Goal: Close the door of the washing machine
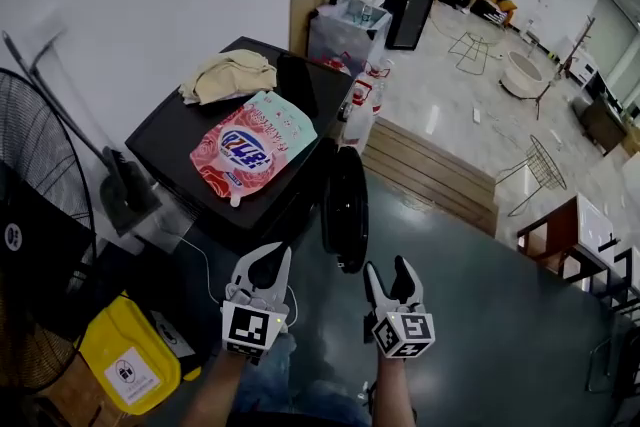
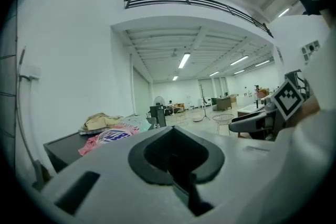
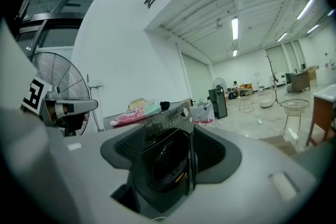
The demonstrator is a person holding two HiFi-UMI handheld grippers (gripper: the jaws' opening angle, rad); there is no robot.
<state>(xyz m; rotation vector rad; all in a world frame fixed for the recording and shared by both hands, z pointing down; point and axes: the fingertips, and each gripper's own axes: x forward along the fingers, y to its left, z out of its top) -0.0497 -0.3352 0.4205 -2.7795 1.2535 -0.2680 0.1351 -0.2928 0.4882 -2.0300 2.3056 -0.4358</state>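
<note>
The black washing machine (image 1: 170, 130) stands ahead and to my left. Its round door (image 1: 345, 207) hangs wide open, edge-on toward me. My left gripper (image 1: 268, 255) is open and empty, just below the machine's front and left of the door. My right gripper (image 1: 388, 267) is also open and empty, a little right of the door's lower edge. Neither touches the door. Between the jaws in the right gripper view (image 3: 168, 157) I see the drum opening (image 3: 160, 155) and the door's edge (image 3: 192, 147). The left gripper view (image 2: 176, 152) shows only dark machine between its jaws.
A pink detergent bag (image 1: 252, 147) and a beige cloth (image 1: 228, 75) lie on the machine's top. A yellow container (image 1: 125, 355) and a standing fan (image 1: 40, 175) are at my left. White bottles (image 1: 358, 105) and a wooden step (image 1: 430, 170) lie beyond the door.
</note>
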